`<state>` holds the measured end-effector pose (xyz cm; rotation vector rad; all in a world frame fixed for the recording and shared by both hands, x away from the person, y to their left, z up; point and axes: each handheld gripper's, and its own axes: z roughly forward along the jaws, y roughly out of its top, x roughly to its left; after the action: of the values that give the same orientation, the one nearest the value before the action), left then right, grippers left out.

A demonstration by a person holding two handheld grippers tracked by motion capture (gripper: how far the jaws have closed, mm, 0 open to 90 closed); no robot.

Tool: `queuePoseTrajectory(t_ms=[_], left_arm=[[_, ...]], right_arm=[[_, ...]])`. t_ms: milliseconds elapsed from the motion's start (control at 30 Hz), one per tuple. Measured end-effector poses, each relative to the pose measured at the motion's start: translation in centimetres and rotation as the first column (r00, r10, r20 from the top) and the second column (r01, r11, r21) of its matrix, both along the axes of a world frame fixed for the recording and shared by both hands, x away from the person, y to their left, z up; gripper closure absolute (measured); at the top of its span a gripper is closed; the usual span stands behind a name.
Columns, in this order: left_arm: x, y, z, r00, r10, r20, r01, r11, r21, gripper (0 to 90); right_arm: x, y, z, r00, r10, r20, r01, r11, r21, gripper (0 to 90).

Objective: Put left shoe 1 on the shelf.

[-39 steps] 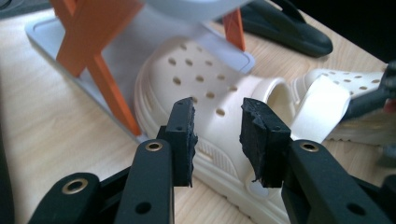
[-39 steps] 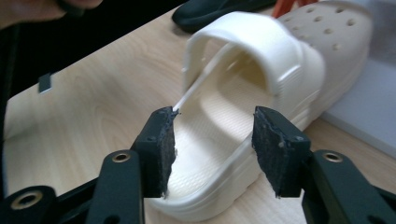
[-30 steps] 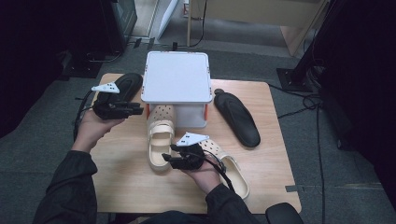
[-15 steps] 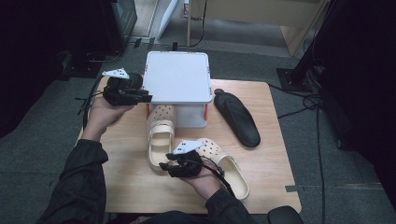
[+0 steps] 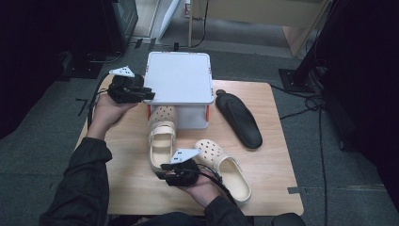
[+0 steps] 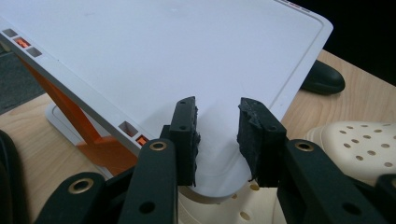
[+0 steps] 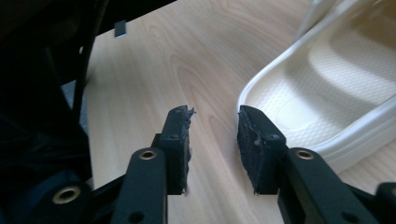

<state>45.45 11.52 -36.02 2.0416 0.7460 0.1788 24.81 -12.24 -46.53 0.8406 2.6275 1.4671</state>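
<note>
A white-topped stand [image 5: 179,77] on orange legs sits at the back of the wooden table [image 5: 127,160]. One cream clog [image 5: 162,134] lies with its toe under the stand, and a second cream clog [image 5: 228,169] lies to its right. My left gripper [image 5: 149,94] hovers at the stand's left edge. In the left gripper view its jaws [image 6: 217,105] stand apart over the white top [image 6: 163,46], having just closed a little, with nothing pinched. My right gripper [image 5: 161,172] is by the first clog's heel. Its jaws [image 7: 212,112] have been closing over bare wood beside the clog's rim [image 7: 327,70].
A long black insole-like piece [image 5: 237,120] lies right of the stand, and its tip [image 6: 322,79] peeks past the white top. Bare wood spreads along the table's left and near sides. Dark floor and cables surround the table.
The left hand has moved away from me and right, bringing its gripper to the stand's left edge. The right gripper has shifted left and toward me, by the clog's heel, with its jaws narrower.
</note>
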Motion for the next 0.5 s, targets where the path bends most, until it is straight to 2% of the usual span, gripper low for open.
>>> queuePoseTrajectory(t_ms=[100,200,367,500], left_arm=[[0.1,-0.1,0.0,1.0000,-0.001,0.008,0.001,1.0000,0.007,69.5],[0.0,-0.2,0.0,0.9998,0.002,0.018,-0.003,0.9999,0.012,70.1],[0.1,-0.2,0.0,0.9999,0.005,0.014,-0.005,0.9999,0.012,71.1],[0.1,-0.1,-0.1,0.9998,0.011,0.013,-0.011,0.9999,0.010,73.0]], right_arm=[[-0.2,-0.1,-0.1,0.9999,0.009,-0.006,-0.009,1.000,-0.003,67.0],[-0.8,-0.1,-0.9,0.9993,0.037,-0.010,-0.037,0.999,-0.023,69.3],[-0.6,0.3,-2.3,0.9996,0.022,-0.015,-0.023,0.998,-0.065,70.3],[0.1,0.8,-2.9,0.9999,0.004,-0.015,-0.005,0.998,-0.068,70.9]])
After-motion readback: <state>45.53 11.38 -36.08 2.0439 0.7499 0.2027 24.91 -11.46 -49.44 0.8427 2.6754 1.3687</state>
